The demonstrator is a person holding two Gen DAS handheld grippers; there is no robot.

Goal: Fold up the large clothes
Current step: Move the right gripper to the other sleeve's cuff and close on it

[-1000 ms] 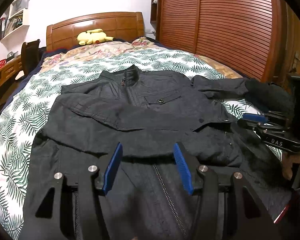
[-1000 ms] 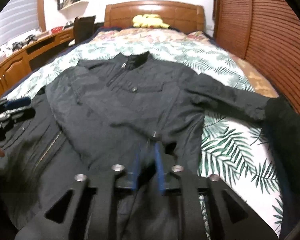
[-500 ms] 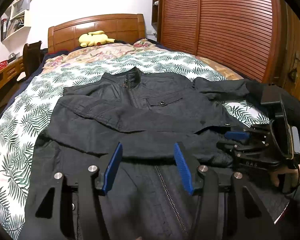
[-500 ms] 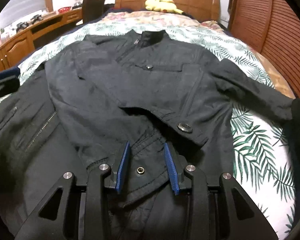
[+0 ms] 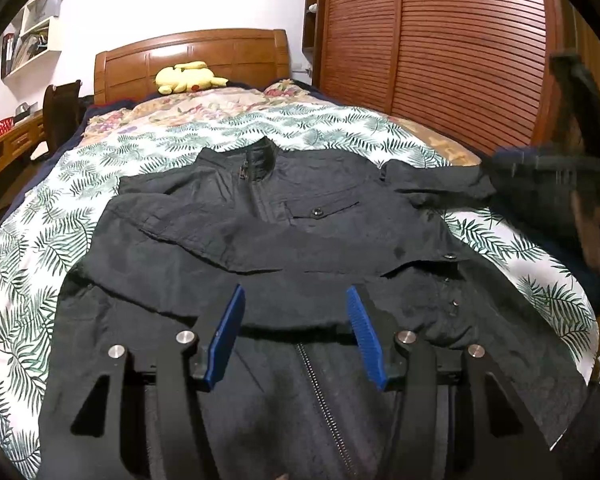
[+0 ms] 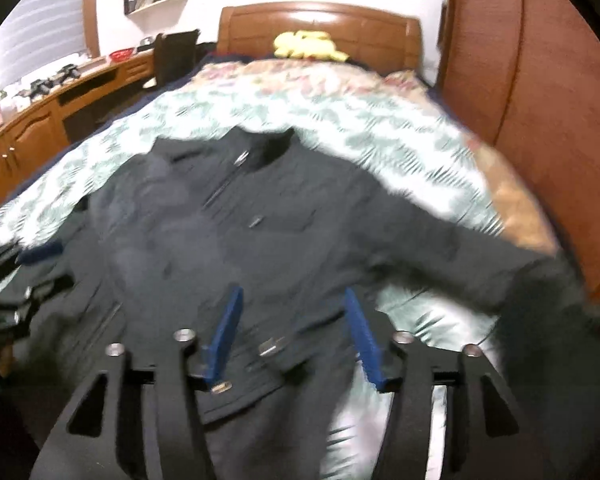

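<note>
Left gripper (image 5: 296,334) hangs low over the near part of the black jacket (image 5: 284,232), its blue pads standing apart with nothing pinched between them; the zipper (image 5: 320,396) runs down the cloth just beneath. In this left wrist view the jacket lies face up on the bed (image 5: 28,240), collar toward the wooden headboard (image 5: 192,56). One sleeve already lies folded across the chest, nearer than the buttoned chest pocket (image 5: 320,210). The other sleeve (image 5: 440,180) stretches away from the collar toward the slatted wardrobe (image 5: 440,60). A blurred dark shape by that sleeve's cuff is probably the other gripper, though it is too smeared to read. A yellow plush toy (image 5: 186,78) rests against the headboard.

From the right wrist view, heavily blurred, the right gripper (image 6: 292,334) is above the jacket's hem on the wardrobe side. Its jaws are opening, and the cloth lies below them, not clamped. The outstretched sleeve runs from the shoulder toward the wardrobe, ending in a dark cuff. A wooden bench (image 6: 40,120) with small clutter lines the wall on the far side of the bed from the wardrobe.

The sleeve-folding step looks half done. Next, I judge, the right gripper needs to reach the cuff, close on it, and carry that sleeve over the chest.
</note>
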